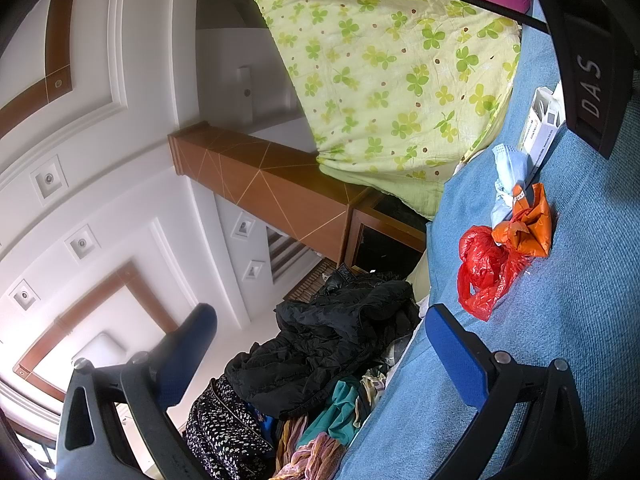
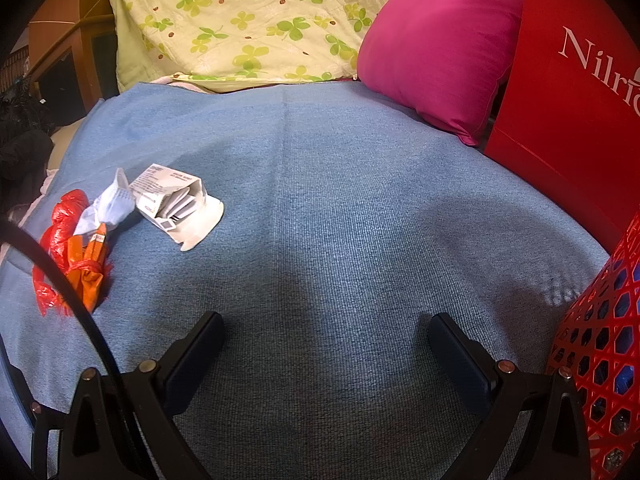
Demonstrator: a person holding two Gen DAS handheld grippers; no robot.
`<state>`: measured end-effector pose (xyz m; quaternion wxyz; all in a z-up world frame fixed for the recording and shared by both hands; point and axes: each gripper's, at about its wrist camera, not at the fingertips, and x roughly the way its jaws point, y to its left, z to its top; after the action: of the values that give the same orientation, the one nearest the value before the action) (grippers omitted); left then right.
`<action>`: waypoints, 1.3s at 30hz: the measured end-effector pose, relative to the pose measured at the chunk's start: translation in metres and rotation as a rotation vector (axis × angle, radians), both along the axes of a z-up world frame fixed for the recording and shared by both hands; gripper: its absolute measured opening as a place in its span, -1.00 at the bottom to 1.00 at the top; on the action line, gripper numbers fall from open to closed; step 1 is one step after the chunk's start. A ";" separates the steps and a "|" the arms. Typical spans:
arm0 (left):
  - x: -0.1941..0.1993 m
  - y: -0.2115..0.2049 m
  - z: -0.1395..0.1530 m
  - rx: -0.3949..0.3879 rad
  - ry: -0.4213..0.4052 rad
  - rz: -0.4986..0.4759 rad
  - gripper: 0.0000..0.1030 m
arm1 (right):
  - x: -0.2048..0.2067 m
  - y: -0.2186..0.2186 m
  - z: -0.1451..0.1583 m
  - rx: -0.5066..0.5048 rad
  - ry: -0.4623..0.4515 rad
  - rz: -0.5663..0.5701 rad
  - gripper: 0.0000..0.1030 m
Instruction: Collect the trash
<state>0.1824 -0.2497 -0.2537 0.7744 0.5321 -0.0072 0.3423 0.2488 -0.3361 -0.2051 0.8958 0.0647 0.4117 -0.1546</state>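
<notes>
Collection step, pick-up not yet begun. Both claws empty.

Right claw: fingers spread wide, hovering over bare blue woven bedspread, nothing between them. Left claw: also spread wide, tilted sideways, looking across the bed edge toward ceiling and a clothes heap; nothing gripped.

Trash clustered in one small pile on the bedspread, far left in the right wrist view, well apart from the right claw:
- crumpled red thin plastic bag, one, at the outer edge of the pile
- orange crinkled plastic wrapper, one, tied round with a red strip, touching the red bag
- pale blue-white crumpled face mask or tissue, one; which of the two, cannot tell
- torn-open white cardboard carton with printed label, one, lying on its side, leaflets or sachets showing inside, touching the mask

Four trash pieces counted.

Likely receptacle: red plastic lattice basket, one, at far right beside the right claw; contents hard to make out.

Also present: red glossy paper bag with white lettering, one; magenta pillow, one; yellow-green clover-print quilt, one.

Next move, as judged: swing one claw over to the pile and close on a single piece. Plastic bag soft and slippery, probably best pinched at a bunched fold. Carton open-ended; contents may spill if tipped.
</notes>
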 end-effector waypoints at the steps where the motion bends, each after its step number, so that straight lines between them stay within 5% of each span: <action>1: 0.000 0.000 0.000 -0.001 0.000 0.000 1.00 | 0.000 0.000 0.000 0.000 0.000 0.000 1.00; 19: -0.003 -0.002 0.002 0.010 -0.002 0.003 1.00 | 0.000 0.001 0.000 -0.002 0.000 -0.001 1.00; 25: -0.001 0.000 0.006 -0.038 0.021 0.028 1.00 | 0.000 -0.001 0.000 0.001 0.000 -0.001 1.00; 27: 0.004 0.007 0.014 -0.111 0.062 0.038 1.00 | 0.000 -0.001 0.001 0.000 0.001 -0.002 1.00; 31: 0.037 0.047 0.049 -0.494 0.339 0.100 1.00 | 0.002 -0.001 0.001 -0.001 0.005 -0.002 1.00; 34: 0.080 0.105 0.061 -0.921 0.643 0.116 1.00 | 0.003 -0.001 0.002 0.009 0.010 0.001 1.00; 39: 0.108 0.189 0.058 -1.495 0.792 0.010 1.00 | 0.009 -0.007 0.004 0.034 0.048 0.012 1.00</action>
<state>0.2907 -0.0609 -0.1957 0.8663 -0.0395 0.4955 0.0489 0.2573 -0.3434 -0.2012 0.8854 0.0737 0.4359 -0.1439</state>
